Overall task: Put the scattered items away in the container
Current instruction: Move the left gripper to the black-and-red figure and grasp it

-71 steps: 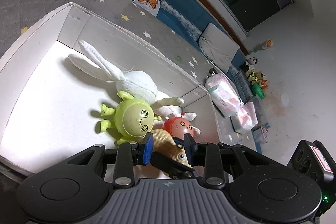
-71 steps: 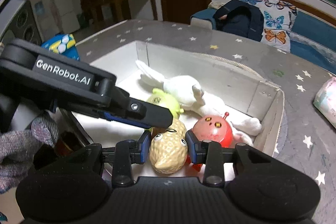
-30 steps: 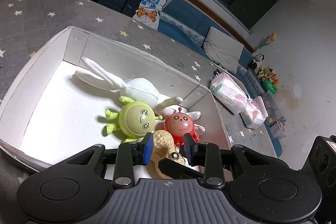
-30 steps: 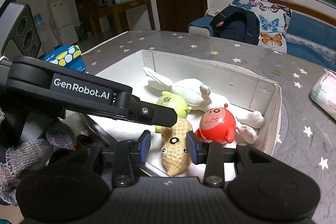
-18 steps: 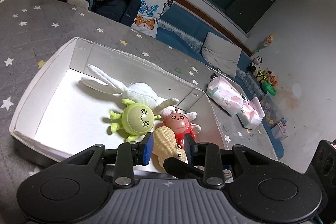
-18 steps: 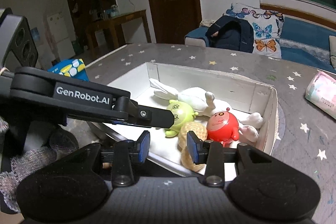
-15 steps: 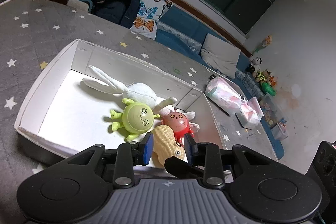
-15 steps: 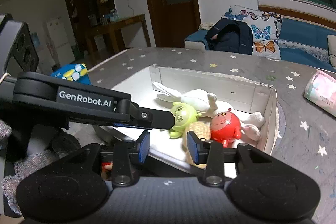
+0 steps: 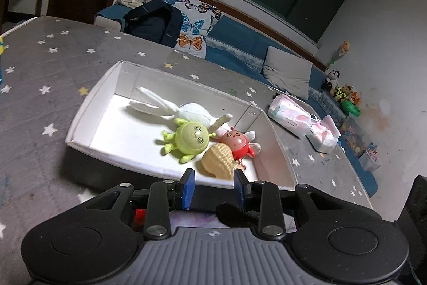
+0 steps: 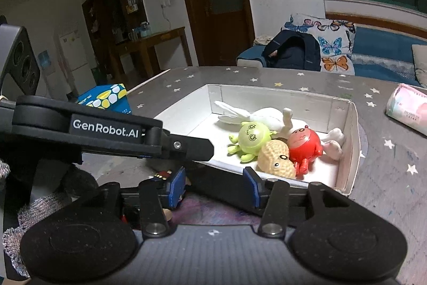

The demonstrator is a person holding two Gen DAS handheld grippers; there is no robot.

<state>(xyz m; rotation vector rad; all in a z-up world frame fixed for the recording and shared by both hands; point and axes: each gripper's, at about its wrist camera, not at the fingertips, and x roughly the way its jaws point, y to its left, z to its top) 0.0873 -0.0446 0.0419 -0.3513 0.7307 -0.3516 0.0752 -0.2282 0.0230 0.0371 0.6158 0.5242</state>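
Star-patterned grey desk (image 9: 40, 66) carries the white box (image 9: 88, 108); inside, the peanut toy (image 10: 276, 158) lies lengthwise near-to-far. Left tongs (image 9: 213, 187) apart, empty; right tongs (image 10: 214, 186) opening, empty.

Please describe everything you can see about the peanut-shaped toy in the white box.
The peanut toy is tan, with a ribbed, netted surface like a peanut shell and two cartoon eyes on its nearer lobe; it looks like soft rubber or plastic. It lies on its side on the floor of the white box, near the front wall. The red round toy presses against one side, and the green round toy sits against the other. No fingers touch it; both grippers are outside the box.
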